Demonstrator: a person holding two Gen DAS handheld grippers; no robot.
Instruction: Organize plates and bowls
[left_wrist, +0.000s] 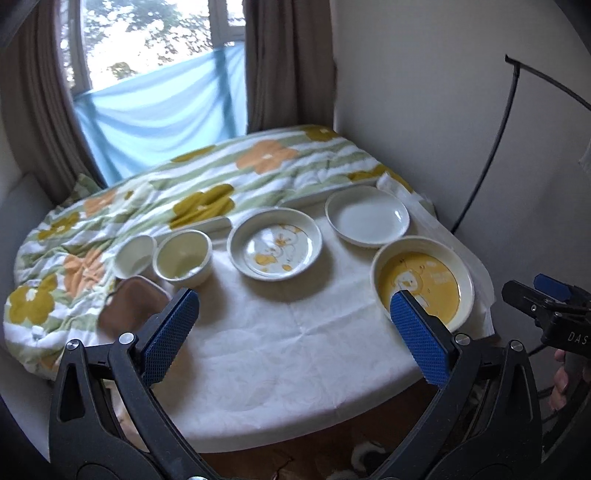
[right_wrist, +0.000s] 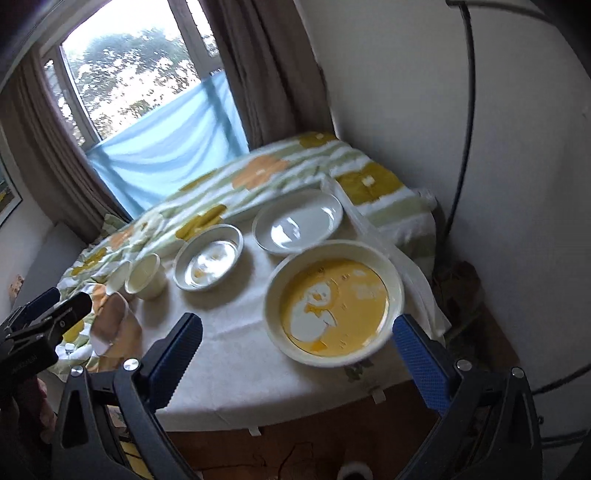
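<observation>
On the white tablecloth (left_wrist: 277, 350) stand three plates and two bowls. A yellow cartoon plate (left_wrist: 423, 286) (right_wrist: 334, 302) sits nearest on the right. A plain white plate (left_wrist: 367, 216) (right_wrist: 299, 221) lies behind it. A white plate with a yellow pattern (left_wrist: 275, 245) (right_wrist: 208, 258) is in the middle. Left of that are a cream bowl (left_wrist: 183, 258) (right_wrist: 146, 277) and a small white bowl (left_wrist: 135, 254) (right_wrist: 118, 277). My left gripper (left_wrist: 294, 299) hovers open over the near table. My right gripper (right_wrist: 297, 323) is open and empty, its right finger by the yellow plate's near rim.
A floral quilt (left_wrist: 207, 192) covers the back and left of the table. A brown pouch (left_wrist: 129, 306) (right_wrist: 110, 321) lies at the quilt's near edge beside the bowls. Behind are a window, curtains and a white wall with a black cable (left_wrist: 495, 147).
</observation>
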